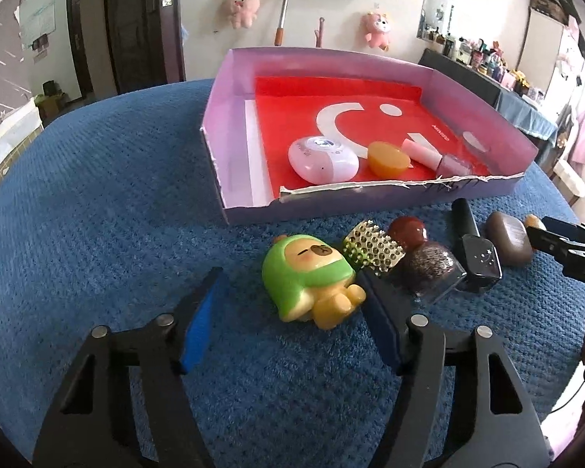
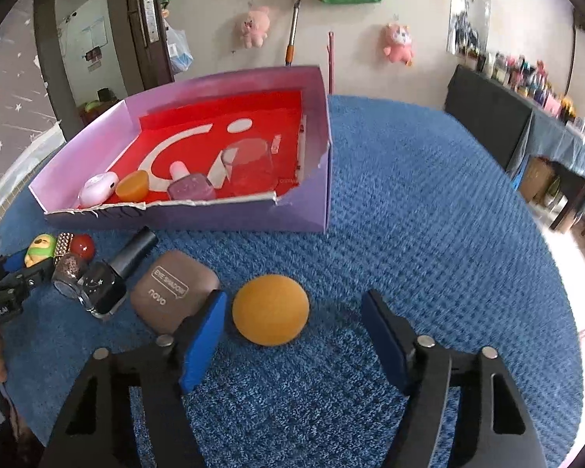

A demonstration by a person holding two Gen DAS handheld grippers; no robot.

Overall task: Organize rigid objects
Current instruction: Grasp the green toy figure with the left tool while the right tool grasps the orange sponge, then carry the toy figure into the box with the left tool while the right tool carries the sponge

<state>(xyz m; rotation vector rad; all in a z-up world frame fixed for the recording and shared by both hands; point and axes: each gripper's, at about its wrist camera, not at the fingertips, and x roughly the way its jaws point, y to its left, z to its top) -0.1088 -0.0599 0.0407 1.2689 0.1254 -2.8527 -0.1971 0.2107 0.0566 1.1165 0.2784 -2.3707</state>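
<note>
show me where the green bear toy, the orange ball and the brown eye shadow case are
green bear toy (image 1: 312, 280), left wrist view, on its green hood
orange ball (image 2: 270, 309), right wrist view, on the middle of its top
brown eye shadow case (image 2: 171, 290), right wrist view, on its printed lid

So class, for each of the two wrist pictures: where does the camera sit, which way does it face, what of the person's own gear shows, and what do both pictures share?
Left wrist: sits on the left gripper, facing forward and down at the green-hooded bear figurine; its two blue-padded fingers show, with the right gripper's tip at the right edge.
Right wrist: sits on the right gripper, facing the round orange sponge ball; its fingers show, with the left gripper at the left edge.
Shared: the purple cardboard tray and blue textured cloth.
</note>
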